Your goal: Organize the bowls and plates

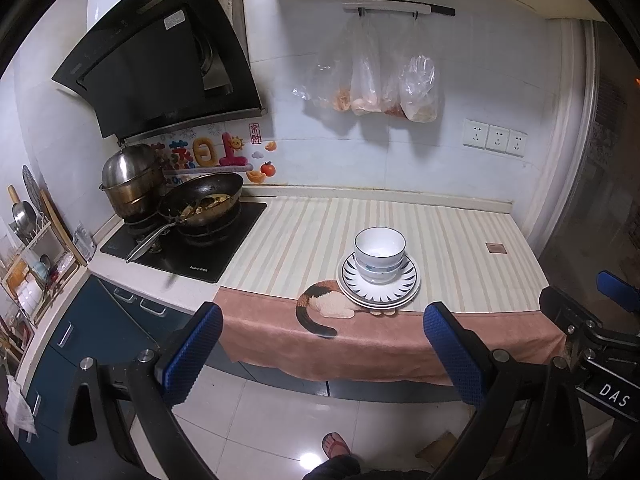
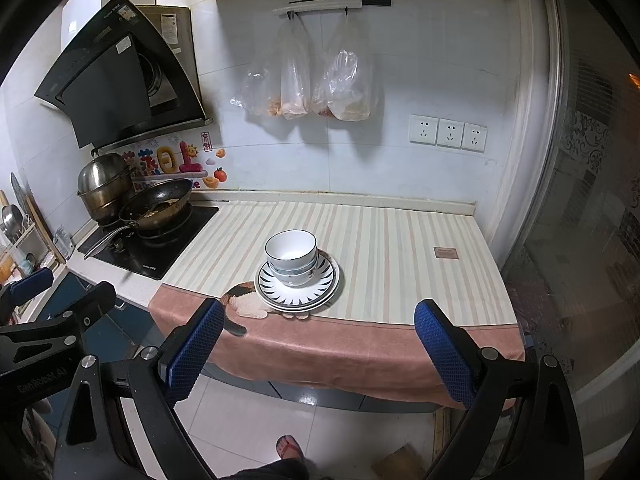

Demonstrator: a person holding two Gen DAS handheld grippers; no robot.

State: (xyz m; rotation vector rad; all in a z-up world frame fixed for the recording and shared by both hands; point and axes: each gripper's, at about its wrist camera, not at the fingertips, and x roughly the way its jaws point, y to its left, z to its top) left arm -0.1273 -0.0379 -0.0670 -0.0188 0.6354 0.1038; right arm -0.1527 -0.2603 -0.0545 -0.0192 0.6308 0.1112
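**Reader:** Bowls (image 1: 379, 254) and plates (image 1: 379, 285): where do they sit?

**Describer:** Stacked together just right of centre in the left wrist view. The bowls nest one inside another on top of the plates, which rest on a striped cloth (image 1: 460, 240) near the counter's front edge, partly covering a cat picture (image 1: 320, 306) on the cloth's pink border.

**Reader:** And the grippers?

**Describer:** The left gripper (image 1: 323, 354) fills the bottom of its frame, blue-padded jaws spread wide and empty, hanging over the floor in front of the counter. The stack lies beyond it, well apart, in line with the gap between the jaws. The right gripper (image 2: 319, 350) is likewise spread and empty; its view puts the stack (image 2: 297, 276) near centre, again ahead of the gap.

**Reader:** Anything else?

**Describer:** A wok (image 1: 204, 204) on the stove at middle left; plastic bags (image 1: 376, 80) hang on the wall above.
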